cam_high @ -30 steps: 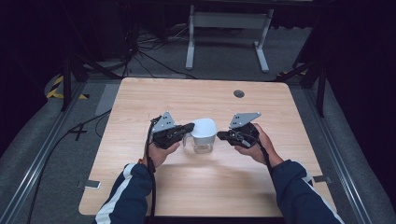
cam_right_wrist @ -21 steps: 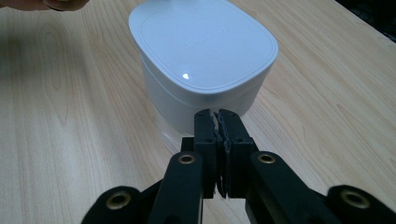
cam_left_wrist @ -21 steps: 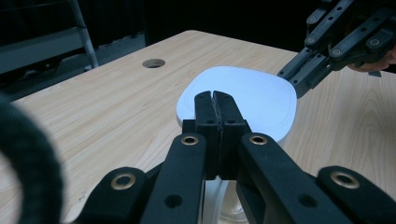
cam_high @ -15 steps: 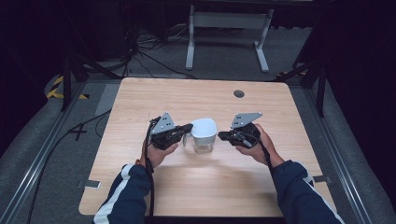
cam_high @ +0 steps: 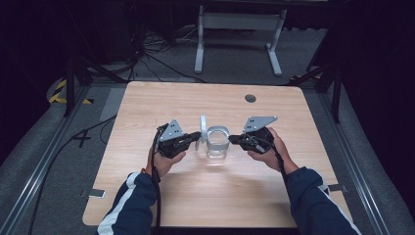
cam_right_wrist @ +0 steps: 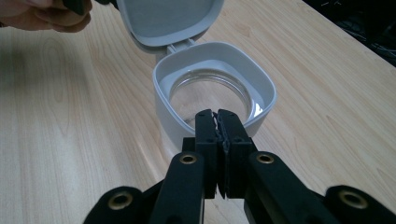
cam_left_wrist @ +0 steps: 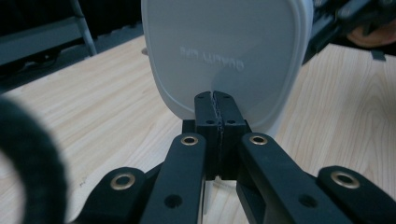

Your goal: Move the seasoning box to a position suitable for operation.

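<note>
High view: left gripper (cam_high: 195,138) fingers pinch the white hinged lid (cam_high: 202,129) open; right gripper (cam_high: 234,139) fingers pinch the clear glass jar's grey rim (cam_high: 218,131). Next, swing it wider.

Wooden table (cam_high: 147,107); white metal stand (cam_high: 237,29) behind (cables (cam_high: 156,54) alongside).

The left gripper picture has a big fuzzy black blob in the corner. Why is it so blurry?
In the left gripper view, that dark loop is very close to the lens, so it's out of focus; what it is, I can't tell. The white lid behind looks sharper, with faint raised lettering.
</note>
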